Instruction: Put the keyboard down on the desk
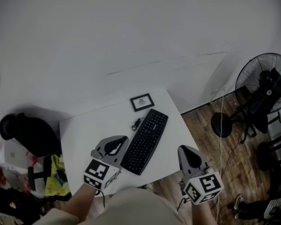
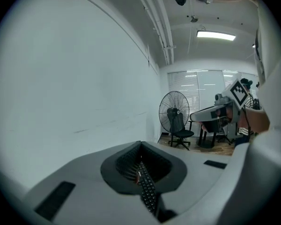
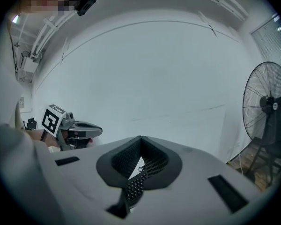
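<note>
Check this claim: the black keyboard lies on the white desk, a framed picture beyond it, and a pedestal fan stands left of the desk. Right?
No: the head view shows the pedestal fan right of the desk. The keyboard does lie on the desk, framed picture beyond it.

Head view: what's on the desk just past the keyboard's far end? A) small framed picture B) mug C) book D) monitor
A: a small black-framed picture sits on the desk just beyond the far end of the keyboard.
</note>
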The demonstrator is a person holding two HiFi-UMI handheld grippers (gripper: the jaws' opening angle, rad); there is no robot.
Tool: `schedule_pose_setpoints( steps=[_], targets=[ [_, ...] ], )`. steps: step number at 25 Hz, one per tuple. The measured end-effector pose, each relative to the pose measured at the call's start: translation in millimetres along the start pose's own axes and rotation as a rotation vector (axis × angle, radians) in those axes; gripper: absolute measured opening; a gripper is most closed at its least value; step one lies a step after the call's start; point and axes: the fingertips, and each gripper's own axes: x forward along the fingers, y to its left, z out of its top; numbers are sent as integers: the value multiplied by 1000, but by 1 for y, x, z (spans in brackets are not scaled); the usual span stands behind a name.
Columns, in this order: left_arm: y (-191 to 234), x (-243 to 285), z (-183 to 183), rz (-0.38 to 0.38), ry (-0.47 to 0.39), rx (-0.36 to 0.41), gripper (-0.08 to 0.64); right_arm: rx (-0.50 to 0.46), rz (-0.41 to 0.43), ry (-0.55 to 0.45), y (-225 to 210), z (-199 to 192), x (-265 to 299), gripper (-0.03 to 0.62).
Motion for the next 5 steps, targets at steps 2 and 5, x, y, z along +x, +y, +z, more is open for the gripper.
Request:
schedule_pose_setpoints(
  steps=[2, 5],
  targets=[
    [1, 0, 0, 7, -5, -11, 21, -6, 4, 9, 1, -2, -1, 23],
    [0, -1, 3, 8, -13, -13, 21, -14, 4, 20, 1, -6, -3, 23]
  ],
)
